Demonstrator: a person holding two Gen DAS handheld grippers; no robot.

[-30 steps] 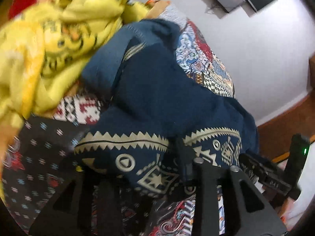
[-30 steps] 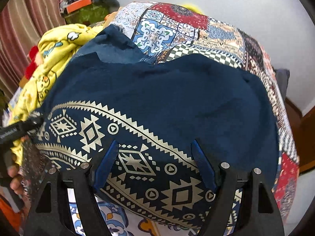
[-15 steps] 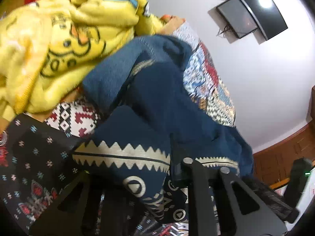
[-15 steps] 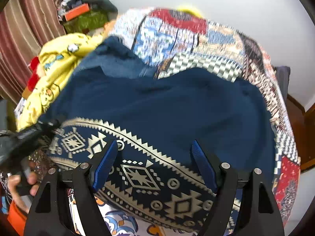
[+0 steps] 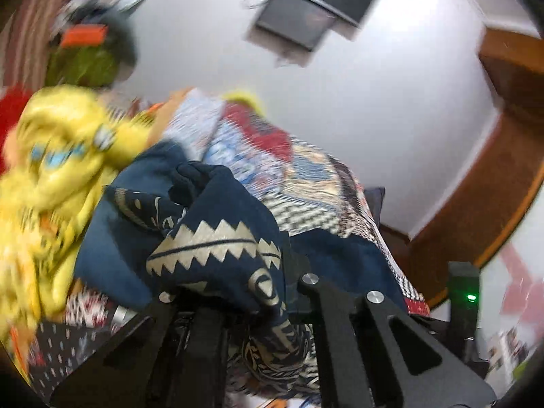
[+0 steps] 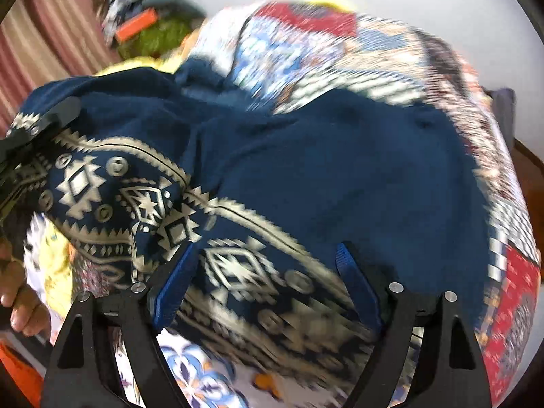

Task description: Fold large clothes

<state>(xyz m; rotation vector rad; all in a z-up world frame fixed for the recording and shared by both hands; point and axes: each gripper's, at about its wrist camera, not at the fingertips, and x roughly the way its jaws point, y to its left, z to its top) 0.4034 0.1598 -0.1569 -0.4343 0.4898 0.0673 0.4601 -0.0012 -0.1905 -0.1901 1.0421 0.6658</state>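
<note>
One navy garment point(image 6: 340, 170) with a cream geometric border is seen spread over a patchwork bedspread point(image 6: 340, 51), and one yellow printed blanket point(image 5: 57, 170) is heaped beside it at the left. Two grippers are counted. The left gripper point(image 5: 238, 292) is clenched on a bunched corner of the navy garment's patterned border, its jaws having just been closing with the cloth between them. The right gripper point(image 6: 265, 292) is held released above the border, its blue pads point(image 6: 173, 292) wide apart and not pressing the cloth (its jaws have just been opening a little further). One hand point(image 6: 20, 299) is glimpsed at the left edge of the right wrist view.

Compared with a second earlier, the gripped corner has been lifted off the bedspread and drawn up into a fold, so that more of the wall and one wall-mounted screen point(image 5: 306, 10) is now taken in by the left wrist view. The right wrist view is largely unchanged.
</note>
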